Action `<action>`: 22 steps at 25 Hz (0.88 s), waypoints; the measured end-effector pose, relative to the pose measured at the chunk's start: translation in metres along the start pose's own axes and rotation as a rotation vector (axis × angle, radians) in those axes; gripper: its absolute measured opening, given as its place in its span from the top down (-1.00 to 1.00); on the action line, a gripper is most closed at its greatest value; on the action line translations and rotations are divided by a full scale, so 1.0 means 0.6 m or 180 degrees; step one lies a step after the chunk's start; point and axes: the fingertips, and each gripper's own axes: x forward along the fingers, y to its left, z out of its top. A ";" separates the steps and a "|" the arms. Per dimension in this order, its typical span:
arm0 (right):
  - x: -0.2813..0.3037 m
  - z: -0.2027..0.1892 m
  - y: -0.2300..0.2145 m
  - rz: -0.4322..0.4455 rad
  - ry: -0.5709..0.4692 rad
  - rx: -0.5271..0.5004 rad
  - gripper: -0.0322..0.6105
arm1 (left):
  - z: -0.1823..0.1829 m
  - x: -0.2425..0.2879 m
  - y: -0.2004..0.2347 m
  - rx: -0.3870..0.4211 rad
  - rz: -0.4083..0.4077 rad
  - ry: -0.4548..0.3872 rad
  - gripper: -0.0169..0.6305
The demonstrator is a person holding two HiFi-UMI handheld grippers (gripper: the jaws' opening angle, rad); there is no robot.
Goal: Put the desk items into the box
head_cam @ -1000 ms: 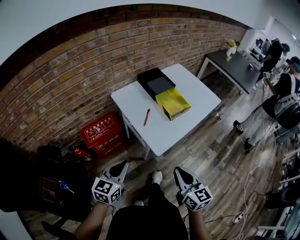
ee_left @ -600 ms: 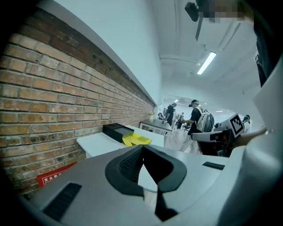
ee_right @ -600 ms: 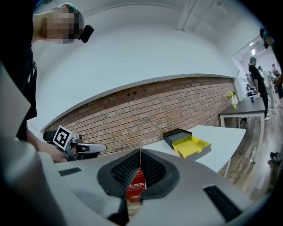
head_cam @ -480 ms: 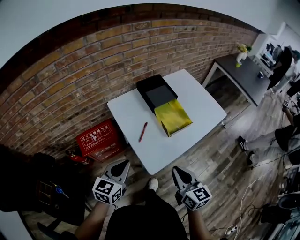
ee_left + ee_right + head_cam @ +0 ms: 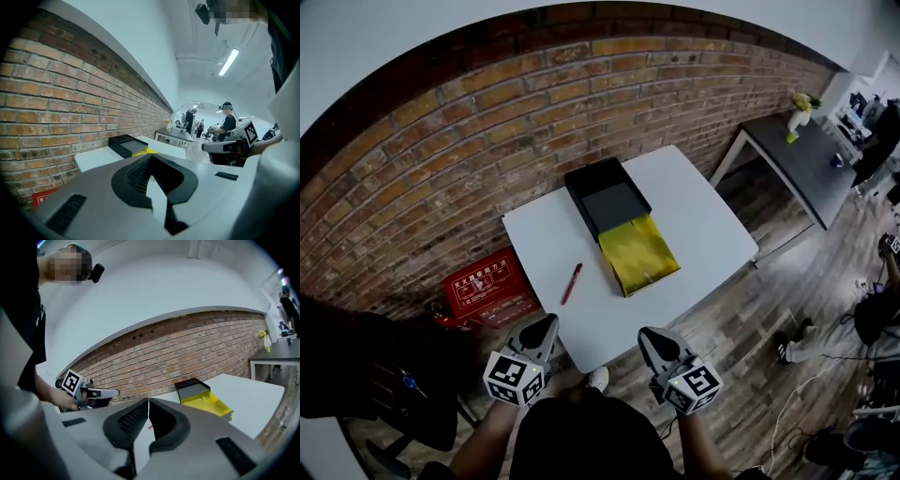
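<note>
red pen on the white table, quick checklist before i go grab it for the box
1. red pen lying free on the white table: ok
2. black box open on top: ok
3. left gripper jaws apart for a grab: not ok, shut and empty
4. right gripper jaws apart: not ok, shut and empty
5. grippers over the pen: not ok, both back by the table's near corner
6. yellow item is lid or load: cannot tell

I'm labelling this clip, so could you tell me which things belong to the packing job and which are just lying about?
Job: red pen; black box; yellow box.
Lying about: red crate; vase of flowers; dark side table.
</note>
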 end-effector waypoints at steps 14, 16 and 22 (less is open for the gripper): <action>0.046 -0.038 -0.034 0.0199 0.0243 0.0015 0.83 | -0.015 0.033 0.018 -0.0048 0.0214 0.0149 0.91; 0.057 -0.041 -0.029 0.0214 0.0247 0.0035 0.83 | -0.024 0.037 0.025 -0.0037 0.0212 0.0211 0.91; 0.099 -0.058 -0.025 0.0123 0.0310 0.0000 0.83 | -0.050 0.063 0.038 0.0006 0.0119 0.0395 0.91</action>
